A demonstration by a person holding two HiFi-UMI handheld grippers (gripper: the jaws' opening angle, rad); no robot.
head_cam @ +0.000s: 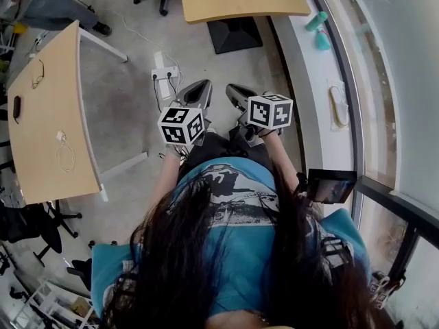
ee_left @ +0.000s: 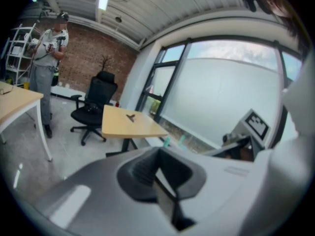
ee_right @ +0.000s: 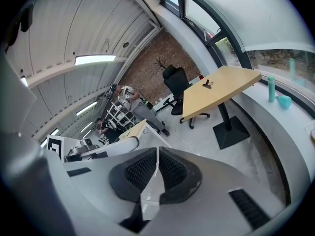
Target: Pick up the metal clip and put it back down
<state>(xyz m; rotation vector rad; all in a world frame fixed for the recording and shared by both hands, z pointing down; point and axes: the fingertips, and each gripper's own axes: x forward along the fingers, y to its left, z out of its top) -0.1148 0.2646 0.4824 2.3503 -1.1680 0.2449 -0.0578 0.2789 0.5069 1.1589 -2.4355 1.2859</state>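
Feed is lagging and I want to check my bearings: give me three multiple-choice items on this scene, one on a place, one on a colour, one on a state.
1. Where is the metal clip?
A. on the far table
B. on the floor
C. in a gripper

2. The bottle on the window ledge is:
A. red
B. teal
C. black

3. The right gripper is:
A. open
B. shut on the clip
C. shut and empty

Answers:
1 A, it lies on the tabletop ahead.
2 B, its body shows teal.
3 C, the jaws meet with nothing between them.

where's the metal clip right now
Right gripper view: the metal clip, apparently, lies on the far wooden table, between the black chair and the window ledge.
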